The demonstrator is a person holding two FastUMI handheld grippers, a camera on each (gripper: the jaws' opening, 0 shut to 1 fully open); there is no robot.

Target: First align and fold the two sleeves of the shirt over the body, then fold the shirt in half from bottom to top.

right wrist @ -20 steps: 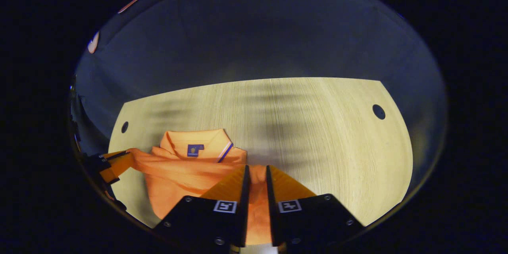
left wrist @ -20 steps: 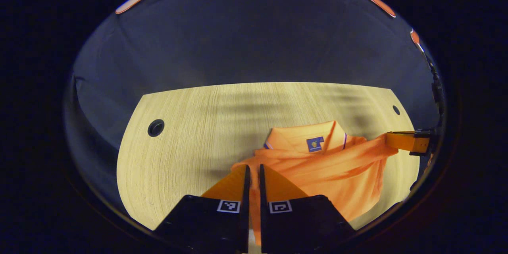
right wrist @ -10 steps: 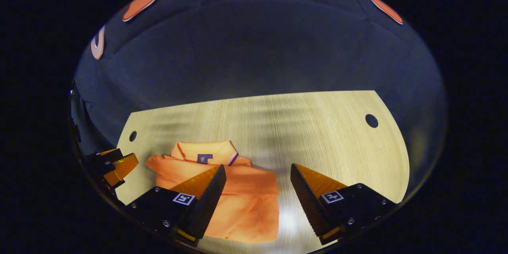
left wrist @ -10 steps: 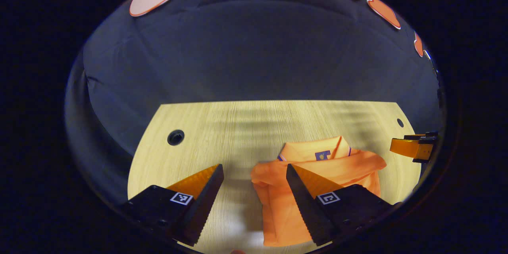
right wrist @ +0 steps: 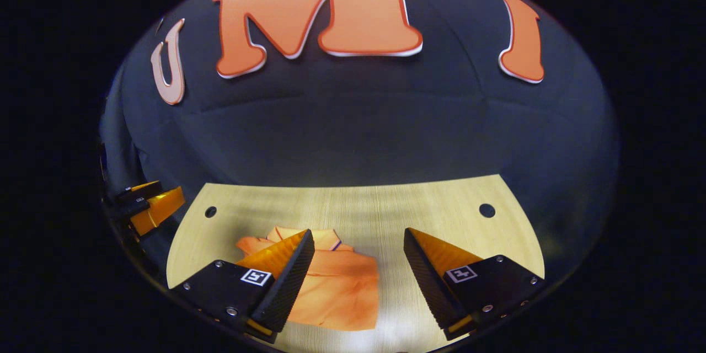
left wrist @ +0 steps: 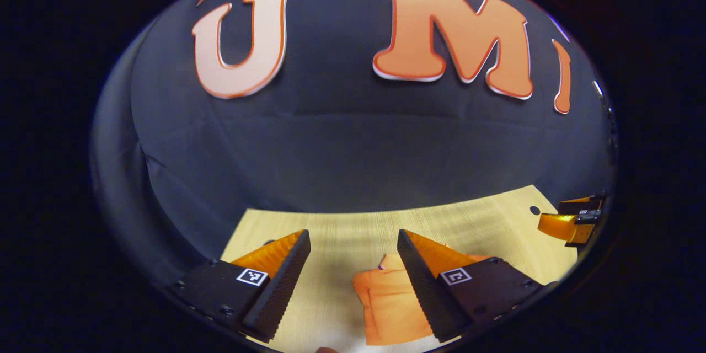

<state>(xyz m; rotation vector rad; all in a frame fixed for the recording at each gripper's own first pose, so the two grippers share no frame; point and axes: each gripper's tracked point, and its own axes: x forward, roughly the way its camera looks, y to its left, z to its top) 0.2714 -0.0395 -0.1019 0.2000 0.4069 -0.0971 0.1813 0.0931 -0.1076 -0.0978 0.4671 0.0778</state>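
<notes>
Shirt [right wrist: 331, 287] lies folded into a compact orange bundle on the wooden table [right wrist: 441, 204], collar end toward the booth wall, sleeves no longer spread out to the sides. Left gripper [left wrist: 353, 281] is raised above the table with its fingers spread wide and nothing between them; the shirt [left wrist: 389, 303] sits below the gap, partly behind its right-hand finger. Right gripper [right wrist: 358, 278] is likewise spread apart and empty, clear of the cloth, with the bundle under its left-hand finger. Each gripper appears at the edge of the other's view: right gripper [left wrist: 571, 220], left gripper [right wrist: 149, 207]. Round holes [right wrist: 487, 210] mark the table's far corners
</notes>
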